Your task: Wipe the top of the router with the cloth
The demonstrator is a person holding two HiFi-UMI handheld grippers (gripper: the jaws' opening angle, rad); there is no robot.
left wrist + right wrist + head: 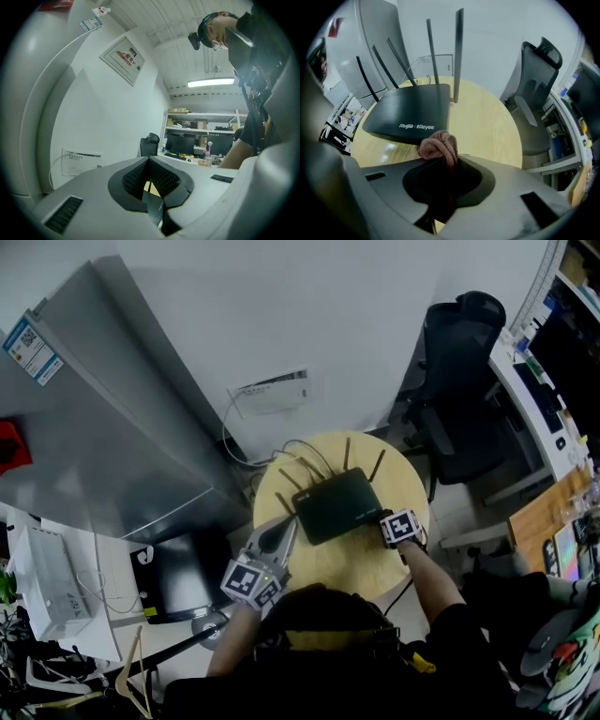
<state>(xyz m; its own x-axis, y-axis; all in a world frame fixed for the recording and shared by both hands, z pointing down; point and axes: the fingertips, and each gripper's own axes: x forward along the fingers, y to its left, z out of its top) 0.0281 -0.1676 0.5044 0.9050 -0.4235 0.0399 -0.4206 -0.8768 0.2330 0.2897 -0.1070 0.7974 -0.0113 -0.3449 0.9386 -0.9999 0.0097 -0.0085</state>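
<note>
A black router [337,505] with several upright antennas sits in the middle of a round wooden table [356,563]. In the right gripper view the router [412,112] lies just ahead, its logo facing me. My right gripper [382,518] is at the router's right edge, shut on a bunched pink knit cloth [438,146] that sticks out past the jaws [440,154]. My left gripper [289,524] is at the router's left front corner. In its own view the left gripper [150,187] is tilted upward, the pads meet at the tip, and a thin dark edge of the router [153,208] sits between them.
A black office chair [464,381] stands behind the table at the right. A desk with monitors [544,399] runs along the right side. A tall grey cabinet [94,409] fills the left, with a black bin [183,573] below it. Cables run from the router to the wall.
</note>
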